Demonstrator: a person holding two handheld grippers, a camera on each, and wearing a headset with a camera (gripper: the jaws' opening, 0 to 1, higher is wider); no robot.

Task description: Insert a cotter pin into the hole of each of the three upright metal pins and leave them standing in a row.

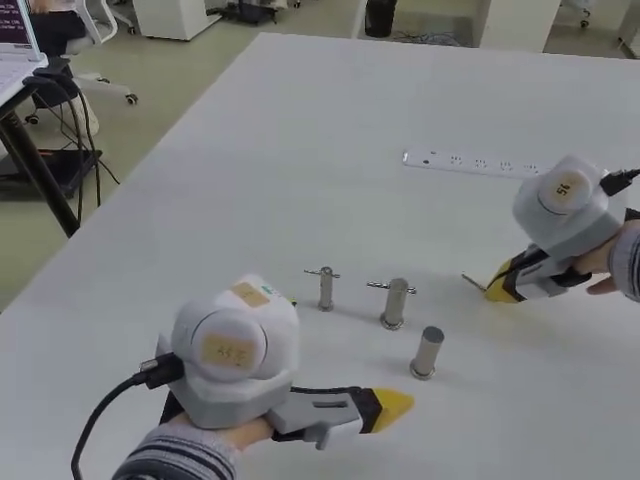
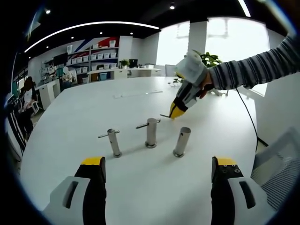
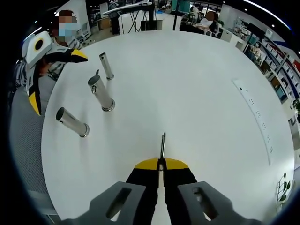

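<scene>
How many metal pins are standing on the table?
3, in a row on the table: the far pin, the middle pin and the near pin. None seem hidden.

The place reads as an open-plan office that doubles as a lab, with a broad white worktable (image 1: 300, 150) carrying a white power strip (image 1: 470, 163). Beside the table are a wheeled office chair (image 1: 100, 60) on a pale green floor and a dark desk (image 1: 35, 140) holding a laptop (image 1: 12, 40) and trailing black cables (image 1: 75, 130). In the left gripper view, wall shelves (image 2: 101, 47) stacked with storage boxes, a potted plant (image 2: 124, 62), large bright windows (image 2: 173, 44) and a long ceiling light strip (image 2: 93, 26) line the far side, and the right gripper view shows people seated at desks (image 3: 204, 21) in the background.
</scene>
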